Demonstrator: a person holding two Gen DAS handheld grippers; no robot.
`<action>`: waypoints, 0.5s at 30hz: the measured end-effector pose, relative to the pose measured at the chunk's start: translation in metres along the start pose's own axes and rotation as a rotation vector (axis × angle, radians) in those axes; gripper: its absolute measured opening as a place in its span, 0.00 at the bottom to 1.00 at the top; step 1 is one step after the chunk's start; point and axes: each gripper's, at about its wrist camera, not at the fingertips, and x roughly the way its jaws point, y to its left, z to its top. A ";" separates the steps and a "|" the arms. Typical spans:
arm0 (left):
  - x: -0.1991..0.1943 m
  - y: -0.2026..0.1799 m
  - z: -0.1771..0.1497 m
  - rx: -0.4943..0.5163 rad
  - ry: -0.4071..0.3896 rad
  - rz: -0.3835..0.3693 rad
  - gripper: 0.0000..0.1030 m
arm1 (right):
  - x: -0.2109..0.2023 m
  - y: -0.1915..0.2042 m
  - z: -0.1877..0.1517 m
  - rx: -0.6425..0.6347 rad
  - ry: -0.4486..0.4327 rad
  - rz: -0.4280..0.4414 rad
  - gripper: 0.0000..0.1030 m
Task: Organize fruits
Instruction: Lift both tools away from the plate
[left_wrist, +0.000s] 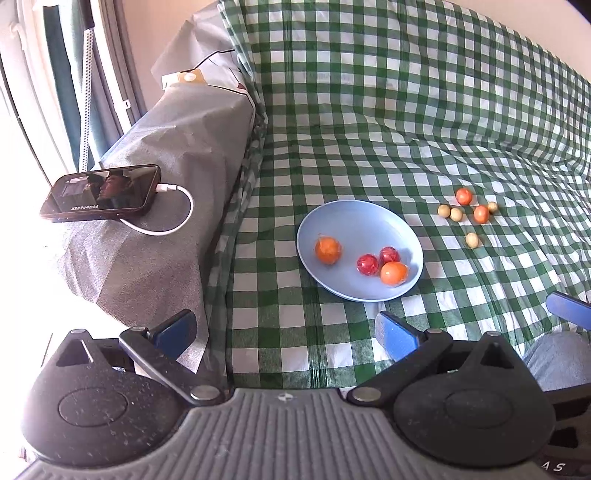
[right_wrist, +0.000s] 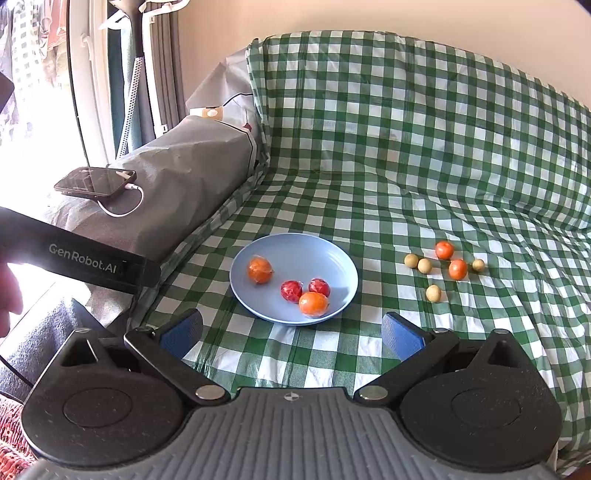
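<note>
Green-checked cloth (right_wrist: 406, 155) over seat and backrest, blue plate (right_wrist: 295, 251) on it, both tongs (left_wrist: 286, 332) (right_wrist: 291, 334) spread apart, empty.

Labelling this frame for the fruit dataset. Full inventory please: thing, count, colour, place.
plate: 1, light blue, on the checked cloth, centre
wrapped fruits on the plate: 4, two orange, two red
loose orange fruits: 2, on the cloth right of the plate
loose beige balls: 4, pale yellow, around the loose orange ones
checked cloth: 1, green and white, covering seat and backrest
grey cover: 1, over the armrest, far left
phone: 1, black, on the grey cover, white cable plugged in
left claw: open, blue pads
right claw: open, blue pads
</note>
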 end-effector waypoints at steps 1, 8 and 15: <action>0.000 -0.001 0.000 0.004 0.000 -0.002 1.00 | 0.000 -0.001 0.000 0.002 -0.001 0.000 0.99; 0.000 -0.003 0.000 0.005 0.004 -0.009 1.00 | 0.001 -0.004 0.000 0.012 0.005 -0.001 0.99; 0.010 -0.014 0.003 0.038 0.043 -0.009 1.00 | 0.004 -0.010 -0.002 0.048 0.002 -0.002 0.99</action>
